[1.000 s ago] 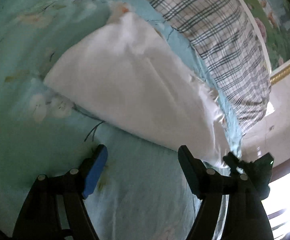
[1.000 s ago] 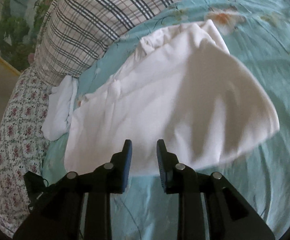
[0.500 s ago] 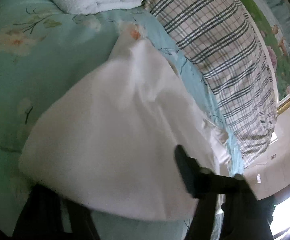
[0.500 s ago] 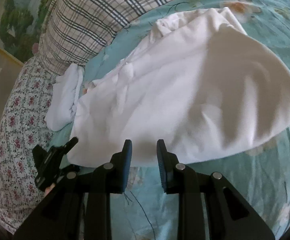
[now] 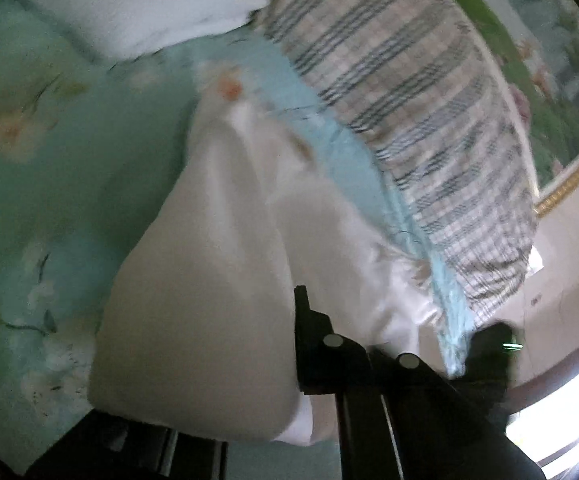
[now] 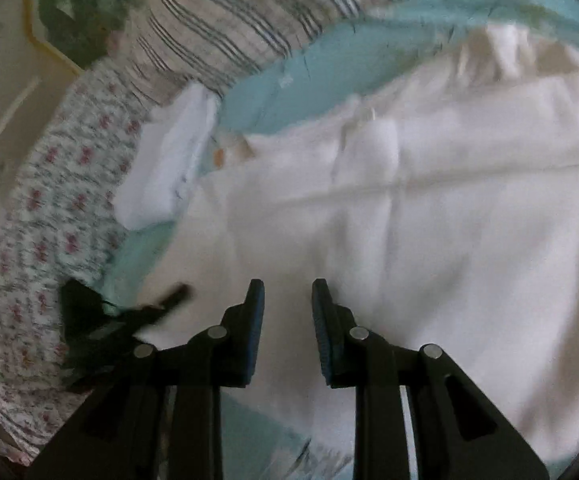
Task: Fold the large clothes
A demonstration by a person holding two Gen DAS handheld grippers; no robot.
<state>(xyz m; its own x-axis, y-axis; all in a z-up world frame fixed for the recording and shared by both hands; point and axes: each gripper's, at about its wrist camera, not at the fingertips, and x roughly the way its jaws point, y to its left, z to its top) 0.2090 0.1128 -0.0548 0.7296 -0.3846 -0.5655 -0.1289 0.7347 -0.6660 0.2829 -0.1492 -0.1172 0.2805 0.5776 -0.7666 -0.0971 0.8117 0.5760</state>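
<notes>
Left gripper: jaws closing. One finger is visible; the other is hidden under a lifted fold of the white garment, so the fingers pinch that fold. The fold hangs draped over the gripper, raised off the bed sheet.

Right gripper: jaws closing, a narrow gap showing between the blue pads. The garment lies beneath the fingers; whether the pads touch it cannot be told.

The garment spreads across the teal flowered sheet and fills most of the right wrist view. The left gripper appears at the garment's near left corner in that view.

Beyond the garment: a small white cloth on the sheet, touching a floral pillow. Behind both, a plaid pillow. A folded white towel lies farther up the sheet, against the plaid pillow.
</notes>
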